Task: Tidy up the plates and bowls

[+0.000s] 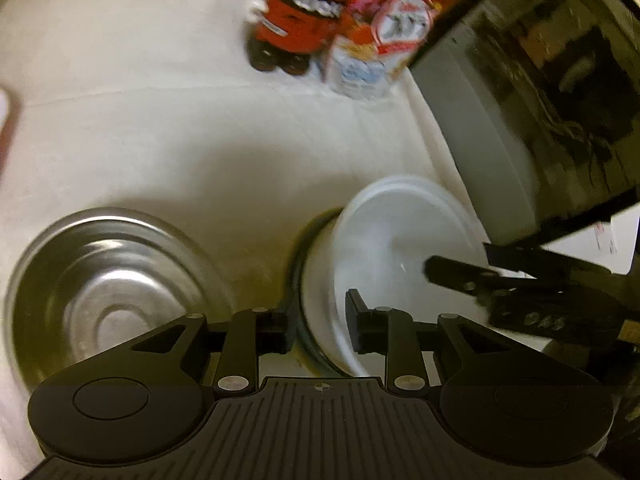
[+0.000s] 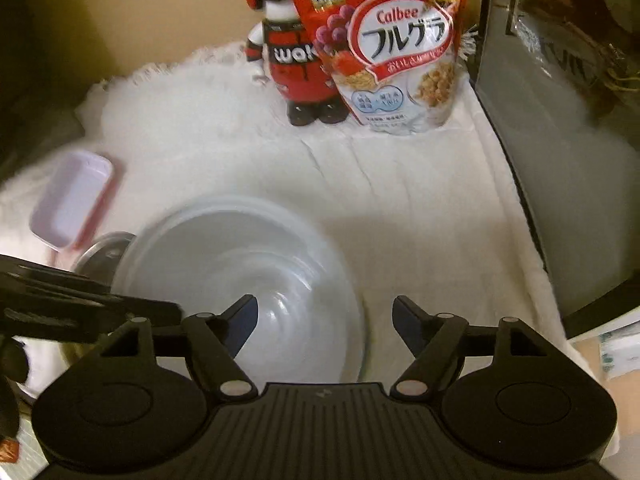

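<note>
A white bowl (image 1: pixel 384 240) (image 2: pixel 240 272) sits on the white cloth, with a dark rim (image 1: pixel 298 276) showing under its left side. To its left stands a steel bowl (image 1: pixel 108 292) (image 2: pixel 104 246), empty. My left gripper (image 1: pixel 318 326) straddles the white bowl's near-left wall with a gap at the pads, so it is open. My right gripper (image 2: pixel 324 320) is open over the bowl's right rim, one finger inside and one outside, touching nothing. It also shows as dark fingers (image 1: pixel 460 276) in the left wrist view.
A pink rectangular tray (image 2: pixel 72 200) lies at the far left. A red cereal bag (image 2: pixel 400 60) (image 1: pixel 384 40) and a red-and-black toy figure (image 2: pixel 292 64) stand at the back. A microwave (image 2: pixel 560 160) (image 1: pixel 520 120) walls off the right side.
</note>
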### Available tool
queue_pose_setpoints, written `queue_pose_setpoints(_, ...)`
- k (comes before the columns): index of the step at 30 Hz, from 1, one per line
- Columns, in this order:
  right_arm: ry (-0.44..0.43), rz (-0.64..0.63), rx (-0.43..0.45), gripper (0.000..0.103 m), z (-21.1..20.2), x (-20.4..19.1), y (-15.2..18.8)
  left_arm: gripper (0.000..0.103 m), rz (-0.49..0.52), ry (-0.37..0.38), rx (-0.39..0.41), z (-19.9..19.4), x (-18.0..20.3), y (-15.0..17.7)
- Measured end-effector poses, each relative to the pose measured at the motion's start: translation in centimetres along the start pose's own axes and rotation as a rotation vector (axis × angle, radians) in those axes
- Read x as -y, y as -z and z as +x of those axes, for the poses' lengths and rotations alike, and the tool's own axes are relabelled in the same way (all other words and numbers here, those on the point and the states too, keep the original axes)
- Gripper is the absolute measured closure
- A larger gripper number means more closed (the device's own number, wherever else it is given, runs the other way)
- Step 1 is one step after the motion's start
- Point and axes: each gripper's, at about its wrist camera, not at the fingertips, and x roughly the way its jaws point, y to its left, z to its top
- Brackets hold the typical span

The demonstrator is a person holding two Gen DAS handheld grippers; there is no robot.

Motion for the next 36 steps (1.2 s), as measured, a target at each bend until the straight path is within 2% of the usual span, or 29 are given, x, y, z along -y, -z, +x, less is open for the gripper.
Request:
queue_pose_setpoints(3,-0.041,0.050,0.031,0.025,-0.6,1.1,-0.6,0.075,-0.008,0.020,0.038,-1.3,-0.6,-0.1)
queue_pose_setpoints(7,-0.030,0.027,0.113,0.025,-2.5,0.4,-0.7,0.075,-0.030,0.034,0.107,-4.5,-2.7,0.1)
queue_pose_setpoints(10,-0.071,0.030,0.177,0.025,-4.5,-1.0,0.0,0.075,-0.055,-0.044,0.166,-7.0,-5.5,0.3)
queue_pose_setpoints(14,-0.182,0.070,0.218,0.024,-6.1,-4.1,0.9,0.075,-0.101,-0.179,0.224,-9.6,-9.9,0.7)
queue_pose_setpoints(18,-0.183,0.043,0.185,0.024,-5.1,-8.8,1.5,0.075,-0.152,-0.242,0.206,-9.9,-13.9,0.9)
queue_pose_setpoints(23,-0.081,0.008,0.089,0.024,-1.9,-14.9,4.4,0.075,-0.132,-0.227,0.146,-7.5,-16.3,1.3)
queue_pose_setpoints(24,-0.087,0.005,0.061,0.024,-1.3,-15.7,5.1,0.075,-0.116,-0.228,0.138,-7.1,-16.5,1.6)
queue_pose_setpoints(26,-0.105,0.011,0.009,0.024,-0.5,-16.5,6.0,0.075,-0.085,-0.232,0.128,-6.4,-16.5,2.0)
queue_pose_setpoints(32,-0.040,0.096,-0.044,0.024,1.3,-16.9,7.1,0.064,-0.059,-0.214,0.117,-5.0,-17.0,2.5)
queue_pose_setpoints(36,-0.022,0.156,-0.033,0.024,2.5,-17.2,8.0,0.058,-0.060,-0.209,0.121,-4.5,-17.8,2.7)
